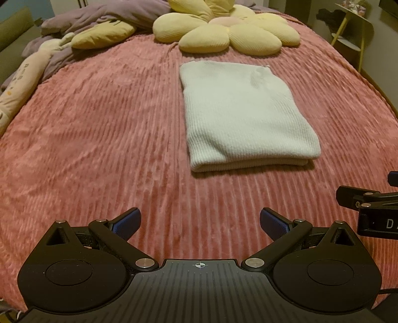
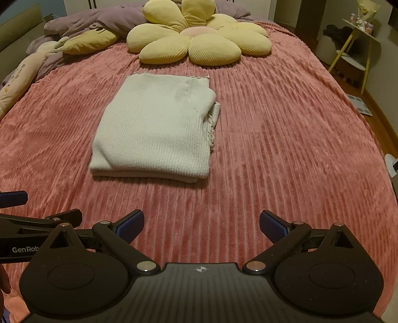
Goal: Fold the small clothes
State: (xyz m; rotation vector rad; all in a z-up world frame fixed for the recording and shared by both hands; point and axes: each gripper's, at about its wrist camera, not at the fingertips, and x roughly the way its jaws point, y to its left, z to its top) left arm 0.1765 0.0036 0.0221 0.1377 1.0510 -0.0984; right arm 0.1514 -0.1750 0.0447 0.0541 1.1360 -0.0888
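Note:
A white ribbed knit garment [image 1: 246, 116] lies folded into a neat rectangle on the pink ribbed bedspread [image 1: 99, 139]. It also shows in the right wrist view [image 2: 156, 131], with a loose ruffled edge on its right side. My left gripper [image 1: 200, 223] is open and empty, held above the bedspread short of the garment's near edge and to its left. My right gripper [image 2: 201, 224] is open and empty, short of the garment and to its right. Each gripper shows at the edge of the other's view.
A yellow flower-shaped cushion [image 2: 199, 42] lies beyond the garment at the head of the bed. A purple duvet [image 2: 87, 22] and a long plush toy [image 1: 22, 82] lie at the far left. A yellow-legged side table [image 2: 358, 44] stands on the floor at the right.

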